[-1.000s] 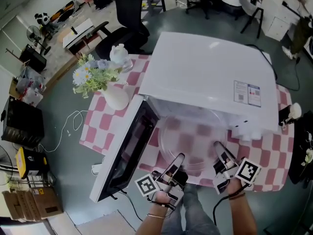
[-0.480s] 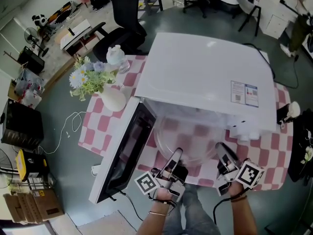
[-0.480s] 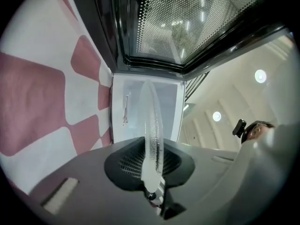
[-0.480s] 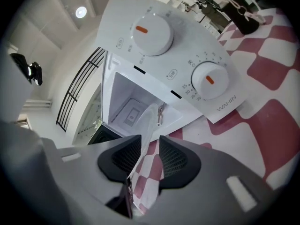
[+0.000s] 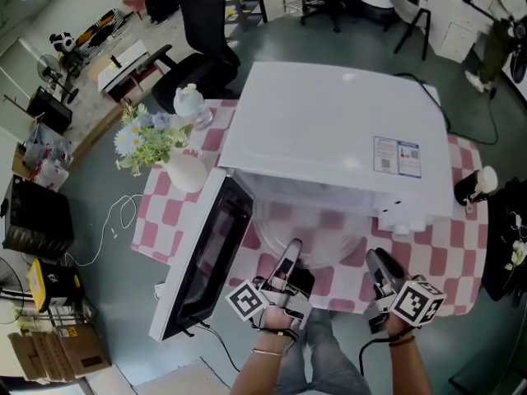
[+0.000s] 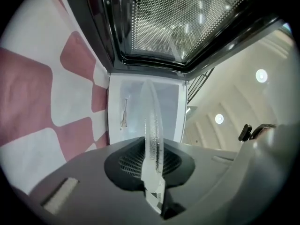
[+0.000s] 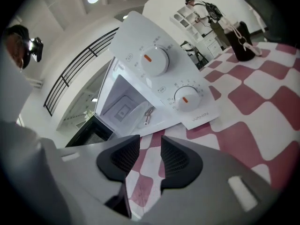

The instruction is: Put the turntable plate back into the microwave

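Note:
The clear glass turntable plate point(image 5: 306, 230) lies level in the mouth of the white microwave point(image 5: 329, 138), whose door point(image 5: 204, 257) hangs open to the left. My left gripper point(image 5: 290, 257) is shut on the plate's near rim. In the left gripper view the plate point(image 6: 153, 125) runs edge-on between the pads of the left gripper point(image 6: 153, 162) toward the cavity. My right gripper point(image 5: 380, 270) stands off the plate, to its right. In the right gripper view the right gripper point(image 7: 150, 156) has just been opening its jaws, with nothing between them; the control knobs point(image 7: 154, 60) show ahead.
A pink-and-white checked cloth point(image 5: 165, 212) covers the table. A white vase of flowers point(image 5: 183, 169) and a clear bottle point(image 5: 188, 101) stand left of the microwave. A small black object point(image 5: 469, 189) sits at the table's right edge. Office chairs point(image 5: 202, 31) stand beyond.
The right gripper has let go of the plate's rim, opened and drawn off to the right. The left gripper has carried the plate a little deeper toward the cavity.

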### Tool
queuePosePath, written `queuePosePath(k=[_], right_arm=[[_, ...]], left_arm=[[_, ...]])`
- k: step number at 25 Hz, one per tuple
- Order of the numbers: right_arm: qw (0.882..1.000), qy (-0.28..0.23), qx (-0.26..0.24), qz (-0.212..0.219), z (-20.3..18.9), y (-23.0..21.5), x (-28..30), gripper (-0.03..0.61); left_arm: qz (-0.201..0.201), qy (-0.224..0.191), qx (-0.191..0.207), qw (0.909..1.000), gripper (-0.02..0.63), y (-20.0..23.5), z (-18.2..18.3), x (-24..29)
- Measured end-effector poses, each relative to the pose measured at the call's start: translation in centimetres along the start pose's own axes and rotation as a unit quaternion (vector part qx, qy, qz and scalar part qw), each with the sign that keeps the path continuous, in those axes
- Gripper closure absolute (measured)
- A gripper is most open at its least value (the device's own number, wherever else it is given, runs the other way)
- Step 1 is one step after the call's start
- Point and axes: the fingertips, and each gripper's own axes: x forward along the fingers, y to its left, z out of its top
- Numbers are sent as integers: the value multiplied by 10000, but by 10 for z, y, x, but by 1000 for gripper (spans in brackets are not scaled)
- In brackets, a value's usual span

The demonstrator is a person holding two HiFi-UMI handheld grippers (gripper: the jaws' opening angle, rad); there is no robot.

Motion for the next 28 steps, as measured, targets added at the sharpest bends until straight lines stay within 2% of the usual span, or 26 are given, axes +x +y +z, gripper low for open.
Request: queuePosePath(k=[5, 9, 14, 18, 22, 28], right_arm=[[9923, -11, -942, -800, -3, -13, -17, 456], [9837, 22, -1432, -1091, -7, -14, -24, 459], [9809, -31, -1443, -1306, -10, -19, -33, 473], [9764, -138, -1467, -1579, -11, -26, -43, 536], [9701, -190, -1580, -1835, -13, -33, -51, 566], [9655, -189, -1582, -2059, -18, -42, -58, 568]], left_arm=[[74, -53, 62, 9999, 583, -2, 2, 4], [50, -74, 114, 9999, 583, -6, 3, 10], [72, -93, 133, 9998, 583, -11, 2, 15], [141, -70, 230, 9996, 583, -13, 4, 18], [194, -80, 232, 9995, 583, -12, 6, 21], [250, -80, 216, 9994, 583, -5, 9, 34]])
